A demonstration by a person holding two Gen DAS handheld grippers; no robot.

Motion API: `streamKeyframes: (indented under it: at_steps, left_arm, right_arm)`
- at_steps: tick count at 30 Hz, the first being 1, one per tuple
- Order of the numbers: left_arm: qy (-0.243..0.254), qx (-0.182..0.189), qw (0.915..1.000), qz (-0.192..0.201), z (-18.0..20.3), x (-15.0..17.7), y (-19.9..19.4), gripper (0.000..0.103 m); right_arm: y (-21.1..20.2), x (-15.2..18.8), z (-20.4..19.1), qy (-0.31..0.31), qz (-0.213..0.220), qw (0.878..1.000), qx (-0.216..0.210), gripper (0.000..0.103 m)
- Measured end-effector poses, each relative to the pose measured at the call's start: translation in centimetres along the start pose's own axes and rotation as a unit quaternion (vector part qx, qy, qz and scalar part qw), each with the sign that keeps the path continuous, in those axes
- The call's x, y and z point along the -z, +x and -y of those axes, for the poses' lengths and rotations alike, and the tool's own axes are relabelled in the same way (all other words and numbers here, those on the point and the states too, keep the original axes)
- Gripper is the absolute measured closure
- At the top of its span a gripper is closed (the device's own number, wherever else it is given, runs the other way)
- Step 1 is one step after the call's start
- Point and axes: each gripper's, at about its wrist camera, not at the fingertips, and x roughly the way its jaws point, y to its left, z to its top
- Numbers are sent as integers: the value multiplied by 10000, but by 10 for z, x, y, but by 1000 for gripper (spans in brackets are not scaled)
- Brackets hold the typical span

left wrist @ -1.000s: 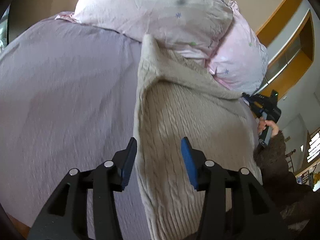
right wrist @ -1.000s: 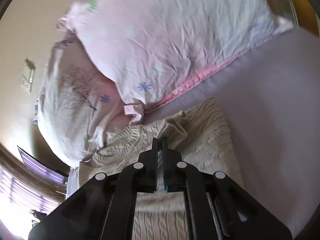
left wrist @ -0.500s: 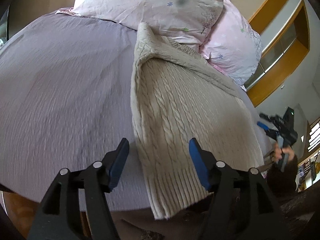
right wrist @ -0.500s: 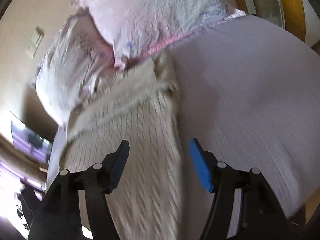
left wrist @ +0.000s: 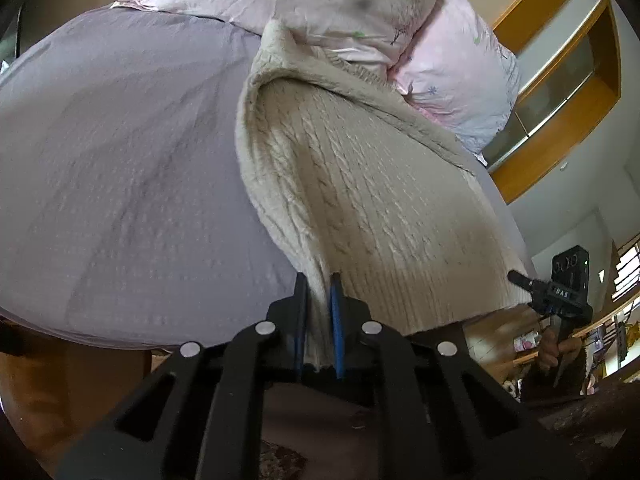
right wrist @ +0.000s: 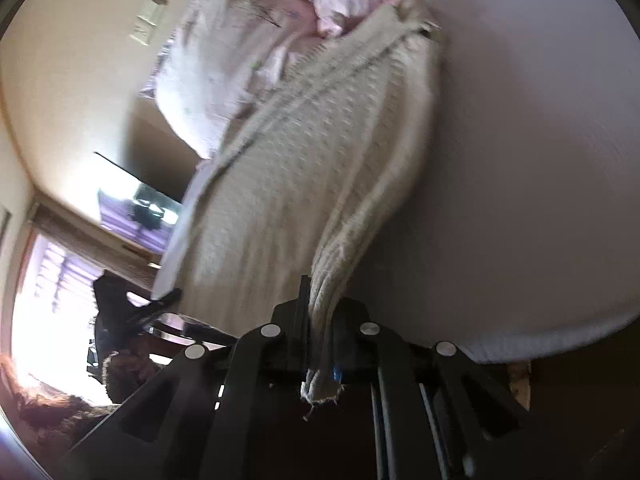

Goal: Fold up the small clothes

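Note:
A cream cable-knit sweater [left wrist: 360, 184] lies lengthwise on a lilac bed sheet [left wrist: 120, 168], its neck end near the pillows. My left gripper [left wrist: 318, 292] is shut on the sweater's left hem corner at the near bed edge. My right gripper [right wrist: 320, 300] is shut on the sweater's right hem corner [right wrist: 324, 360], with the fabric bunched between the fingers. The sweater [right wrist: 304, 152] stretches away from it toward the pillows. The right gripper also shows in the left wrist view [left wrist: 552, 292] by the hem.
Two pink flowered pillows [left wrist: 320, 4] lie at the head of the bed, also visible in the right wrist view [right wrist: 224, 72]. A wooden shelf unit [left wrist: 568, 92] stands to the right. The bed's near edge [left wrist: 100, 336] drops off just below the grippers.
Both grippers were open half a second ago above the sweater. They have moved down to the hem at the near bed edge and shut on its two corners.

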Motion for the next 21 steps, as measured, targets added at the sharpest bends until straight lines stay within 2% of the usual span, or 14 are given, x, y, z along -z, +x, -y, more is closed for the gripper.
streamKeyframes:
  at_steps: [4,7,11,13,15,16,17,19,20,21]
  left_arm:
    - [2,469,9988,113,1,-15,-5,94]
    - [57,810,9956,458,4,-48,-14,94]
    - [-48,971,9895,1074,-2,-131,-12,94]
    - [-146,822,9877,1324,-6,-182,7,94]
    - [-205,582,9876,1441,-10,-222,35,94]
    - [-263,480,9880,1447,-12,-237,48,94]
    - [-365,280,9893,1385,-16,-257,74,94]
    - [-562,80,9919,1140,-26,-278,110,94]
    - [-720,-15,9925,985,-32,-285,126,94]
    - [-849,-20,9920,939,-36,-288,132,94]
  right_arm:
    - [-19,-30,-17,-226,671,9956,-618,94]
    - [-30,-63,-24,-339,1105,9902,-783,94]
    - [-22,-140,-28,-259,1687,9820,-812,94]
    - [-8,-179,-20,-68,1903,9787,-771,94]
    - [25,-227,-1,365,2101,9756,-516,95]
    - [34,-237,5,491,2140,9749,-373,94]
    - [52,-253,18,738,2173,9733,-37,94]
    - [86,-275,43,1212,2000,9703,621,94]
    - [102,-282,57,1510,1802,9689,772,93]
    - [111,-284,67,1716,1679,9678,752,92]
